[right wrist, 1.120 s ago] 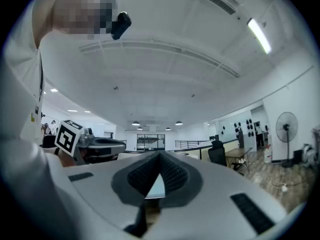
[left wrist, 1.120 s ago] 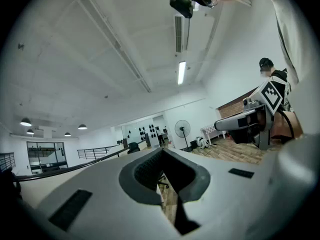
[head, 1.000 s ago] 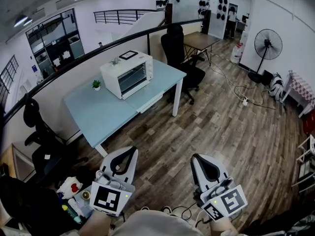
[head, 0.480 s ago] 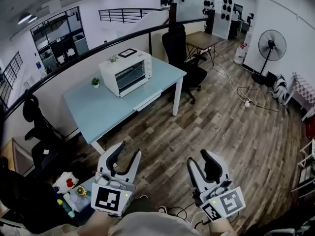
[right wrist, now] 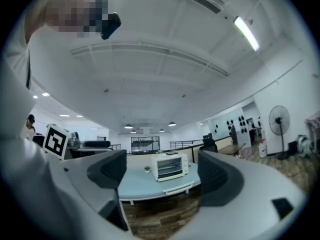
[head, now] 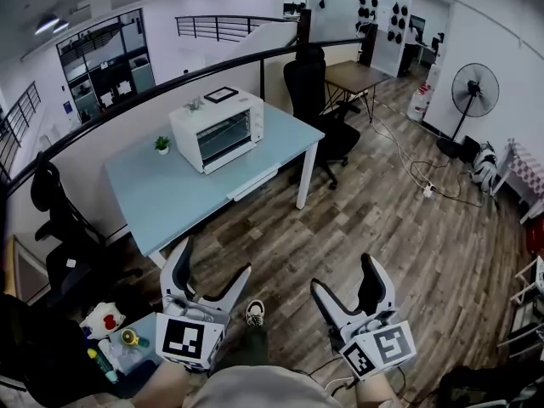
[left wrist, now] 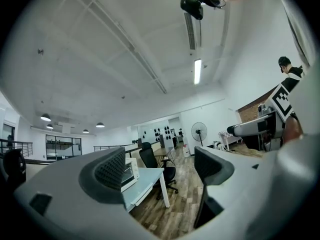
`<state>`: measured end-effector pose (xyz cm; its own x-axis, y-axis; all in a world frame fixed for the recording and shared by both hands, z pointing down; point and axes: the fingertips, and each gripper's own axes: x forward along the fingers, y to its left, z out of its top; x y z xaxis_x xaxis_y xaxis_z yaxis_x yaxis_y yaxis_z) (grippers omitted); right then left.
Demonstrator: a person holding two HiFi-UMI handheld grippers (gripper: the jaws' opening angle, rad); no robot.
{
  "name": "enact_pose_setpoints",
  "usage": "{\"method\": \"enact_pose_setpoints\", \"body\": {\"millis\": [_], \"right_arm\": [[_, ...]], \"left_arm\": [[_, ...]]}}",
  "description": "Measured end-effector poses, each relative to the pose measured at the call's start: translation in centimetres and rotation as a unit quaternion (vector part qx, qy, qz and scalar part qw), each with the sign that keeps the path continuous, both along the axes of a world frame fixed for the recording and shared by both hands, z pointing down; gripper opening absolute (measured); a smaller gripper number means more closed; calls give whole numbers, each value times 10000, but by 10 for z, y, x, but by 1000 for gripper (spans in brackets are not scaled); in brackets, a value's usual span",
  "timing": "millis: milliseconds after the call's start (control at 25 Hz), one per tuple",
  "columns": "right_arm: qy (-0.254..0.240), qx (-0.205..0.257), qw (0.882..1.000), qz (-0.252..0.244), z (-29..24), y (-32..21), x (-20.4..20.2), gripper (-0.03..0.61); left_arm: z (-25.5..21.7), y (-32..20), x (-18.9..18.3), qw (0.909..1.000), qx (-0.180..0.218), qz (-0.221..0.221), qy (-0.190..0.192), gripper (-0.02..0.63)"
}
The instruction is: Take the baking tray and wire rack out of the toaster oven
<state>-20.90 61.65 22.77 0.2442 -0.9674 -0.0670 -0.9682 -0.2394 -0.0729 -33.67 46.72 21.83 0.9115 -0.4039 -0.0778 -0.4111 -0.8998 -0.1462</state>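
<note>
Moved: the left gripper (head: 212,262) and right gripper (head: 345,275), both shut a second ago, now have their jaws spread, and both sit lower in the head view.
Toaster oven (head: 218,129): white, door shut, on the far half of the table (head: 161,202), well apart from both grippers.
Tray and rack: neither can be made out behind the oven's glass door.
Left gripper: jaws wide and opening, with nothing between them, held over the floor (head: 382,219).
Right gripper: jaws wide and opening, also empty, held over the floor.
Table: pale blue top on white legs, with a drawer (head: 253,183) under the near edge. A small potted plant (head: 161,144) stands just beside the oven, and a dark frame (head: 221,94) lies on the oven's top.
Room: wood-plank floor. A black office chair (head: 310,87) stands at the table's far corner, with a brown desk (head: 353,73) beyond it. A standing fan (head: 474,87) is by the right wall.
Right gripper view only: the oven shows face-on between the jaws, with the plant at its side.
Left gripper view only: the oven is half hidden behind the left jaw, and the right gripper shows at the right edge.
</note>
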Motion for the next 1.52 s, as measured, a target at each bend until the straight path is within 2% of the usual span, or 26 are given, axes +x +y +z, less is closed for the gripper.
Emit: {"method": "enact_pose_setpoints", "body": {"millis": [200, 360, 640, 920, 1120, 1320, 1400, 1520], "right_arm": [[-522, -115, 9986, -57, 22, -44, 40, 430], [-1019, -147, 9947, -81, 37, -89, 74, 414], [-1839, -281, 9819, -370, 61, -196, 129, 385], [-2306, -454, 9705, -541, 84, -309, 174, 353], [-2892, -407, 9542, -650, 104, -376, 203, 331], [-3593, -411, 9289, -801, 130, -430, 223, 318], [-3704, -503, 9237, -832, 141, -447, 233, 318], [-3876, -622, 9157, -867, 159, -471, 249, 314]], "left_arm": [[10, -47, 28, 9970, -708, 166, 278, 413], [26, -99, 56, 9919, -1212, 198, 316, 413], [51, -205, 111, 9738, -2197, 301, 506, 413], [76, -311, 157, 9572, -2819, 280, 584, 411], [96, -369, 185, 9416, -3289, 261, 668, 411], [121, -415, 202, 9142, -3937, 180, 939, 411], [130, -429, 208, 9099, -4033, 97, 962, 411], [145, -450, 219, 9084, -4093, -46, 855, 411]]}}
